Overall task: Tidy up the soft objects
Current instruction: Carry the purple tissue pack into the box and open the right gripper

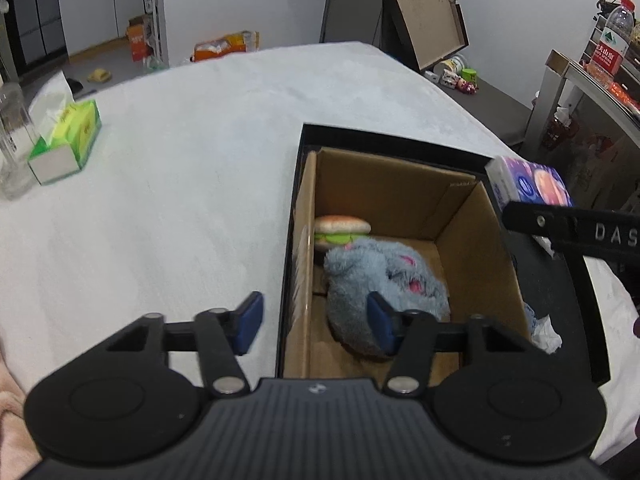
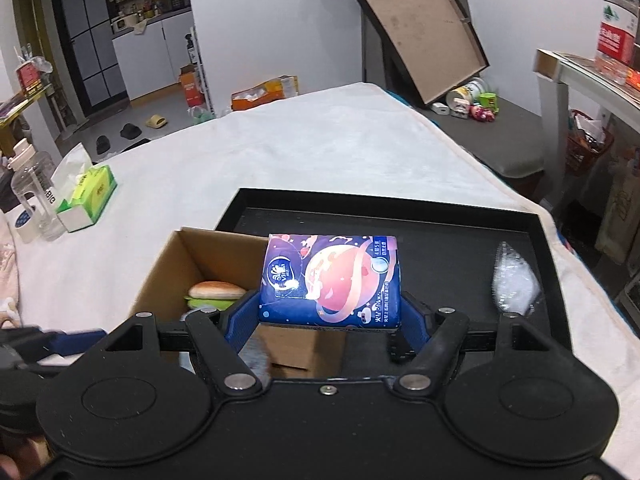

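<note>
White cloth covers the worktop point(image 1: 180, 184); my right tongs point(image 2: 328, 316) pinch a tissue pack point(image 2: 330, 280) above the cardboard box point(image 1: 460, 216), where my empty left tongs point(image 1: 314, 322) stand spread over the grey plush point(image 1: 380, 276)

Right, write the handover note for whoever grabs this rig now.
Left gripper: jaws open, nothing between them, poised at the near left edge of the brown cardboard box.
Right gripper: jaws shut on the blue and pink tissue pack, held above the box.
Done: fluffy blue plush toy and soft toy hamburger lie in the box, which sits in the black tray.
Left: probably drop the tissue pack in. A clear crinkled plastic bag lies in the tray; a green tissue box stands on the white cloth.
</note>
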The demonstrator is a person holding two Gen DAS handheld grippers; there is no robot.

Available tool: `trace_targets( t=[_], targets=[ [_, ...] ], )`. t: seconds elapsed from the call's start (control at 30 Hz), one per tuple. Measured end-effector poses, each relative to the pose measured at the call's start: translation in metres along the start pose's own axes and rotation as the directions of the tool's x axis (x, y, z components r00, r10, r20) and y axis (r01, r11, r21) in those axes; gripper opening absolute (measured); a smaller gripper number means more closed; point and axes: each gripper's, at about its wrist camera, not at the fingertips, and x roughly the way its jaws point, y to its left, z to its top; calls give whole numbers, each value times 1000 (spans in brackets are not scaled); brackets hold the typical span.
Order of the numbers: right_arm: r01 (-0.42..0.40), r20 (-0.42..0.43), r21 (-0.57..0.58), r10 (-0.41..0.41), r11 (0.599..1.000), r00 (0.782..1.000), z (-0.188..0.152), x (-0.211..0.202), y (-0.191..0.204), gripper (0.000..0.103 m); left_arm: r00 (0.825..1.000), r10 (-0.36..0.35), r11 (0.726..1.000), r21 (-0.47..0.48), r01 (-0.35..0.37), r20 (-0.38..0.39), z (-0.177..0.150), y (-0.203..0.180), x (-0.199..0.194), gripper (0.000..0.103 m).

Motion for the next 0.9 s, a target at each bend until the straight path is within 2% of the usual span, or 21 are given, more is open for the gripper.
trace_targets(
  t=[0.1,0.2,0.57,0.63,0.9],
  targets=[
    [-5,-3,-8,5,1000,1000,1,3,9,71,999,-26,999,-22,25,-21,-3,6,5,26],
    [-6,-8,-14,6,1000,1000,2,6,17,71,998,-53,997,-49,51,-36,-4,11,7,19],
    [-27,-17,-6,26,1000,1000,8,15,38,74,997,-75,996,-58,73,-33,-6,20,7,15],
    [-34,-12,6,34,999,999,9,14,39,82,997,-77,995,-58,75,-32,-6,20,7,15],
    [-13,-5,16,13,1000,1000,2,0,21,83,996,-83,995,-55,82,-27,-7,22,6,15]
  ],
)
